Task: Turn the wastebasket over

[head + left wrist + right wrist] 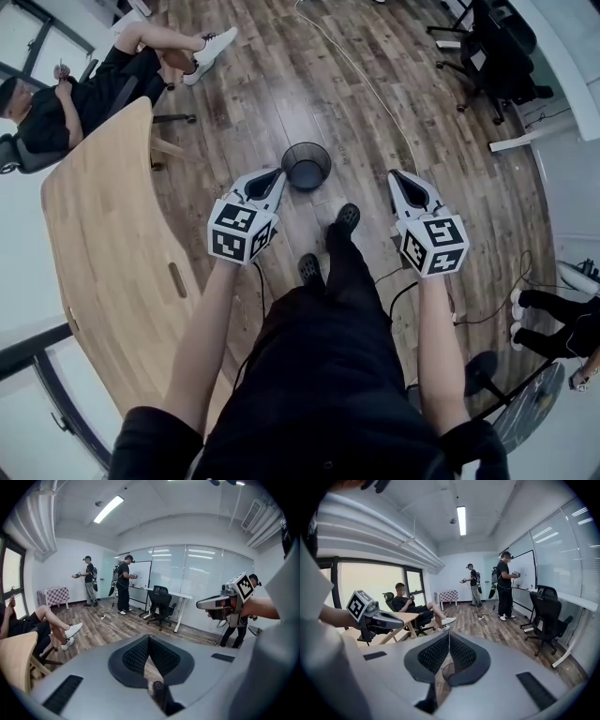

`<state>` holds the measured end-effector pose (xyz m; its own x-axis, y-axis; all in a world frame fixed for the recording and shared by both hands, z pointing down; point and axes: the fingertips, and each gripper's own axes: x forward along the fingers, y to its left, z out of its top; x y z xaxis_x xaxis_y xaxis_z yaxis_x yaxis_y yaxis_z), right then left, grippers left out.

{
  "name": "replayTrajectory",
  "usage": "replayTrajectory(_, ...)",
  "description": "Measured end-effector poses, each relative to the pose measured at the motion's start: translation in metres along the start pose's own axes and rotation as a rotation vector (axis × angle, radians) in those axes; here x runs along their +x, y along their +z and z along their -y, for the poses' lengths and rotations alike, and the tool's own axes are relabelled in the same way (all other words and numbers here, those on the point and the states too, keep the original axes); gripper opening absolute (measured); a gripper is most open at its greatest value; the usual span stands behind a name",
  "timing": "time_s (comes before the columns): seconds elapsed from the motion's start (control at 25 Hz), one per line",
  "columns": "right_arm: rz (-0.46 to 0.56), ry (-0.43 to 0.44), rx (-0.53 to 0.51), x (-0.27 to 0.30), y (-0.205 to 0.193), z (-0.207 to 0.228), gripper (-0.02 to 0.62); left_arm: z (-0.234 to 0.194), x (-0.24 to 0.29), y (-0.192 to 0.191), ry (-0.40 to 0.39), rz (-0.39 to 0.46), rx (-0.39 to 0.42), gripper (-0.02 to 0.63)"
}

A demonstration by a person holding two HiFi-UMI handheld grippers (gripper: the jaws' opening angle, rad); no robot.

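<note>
A black mesh wastebasket [307, 165] stands upright, mouth up, on the wooden floor just ahead of my feet. My left gripper [277, 174] hangs above the floor close to the basket's left side, shut and empty. My right gripper [395, 175] hangs further off to the basket's right, also shut with nothing in it. In the left gripper view the jaws [149, 637] meet at the tip and the right gripper [198, 604] shows to the right. In the right gripper view the closed jaws [449, 633] leave a slit in which part of the basket's rim [443, 671] shows.
A curved wooden table [103, 234] runs along the left. A seated person [84, 84] is at the far left, a black office chair [497, 47] at the far right, and a white cable [366, 75] crosses the floor beyond the basket. My shoes [347, 217] are right behind it.
</note>
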<state>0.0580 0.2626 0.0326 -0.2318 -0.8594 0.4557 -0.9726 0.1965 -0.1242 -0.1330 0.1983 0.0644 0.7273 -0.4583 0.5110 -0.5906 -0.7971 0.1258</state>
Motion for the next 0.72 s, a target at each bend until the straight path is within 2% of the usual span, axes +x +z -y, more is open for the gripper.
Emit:
replayTrajectory(0.44, -0.068, 0.086, 0.032, 0.065, -0.015, 0.011, 0.034, -0.031, 0.041, -0.023, 0.023, -0.090, -0.077, 0.017)
replayTrajectory(0.72, -0.141, 0.165, 0.098, 0.124, -0.050, 0.028, 0.034, -0.035, 0.081, -0.048, 0.001, -0.204, -0.132, 0.017)
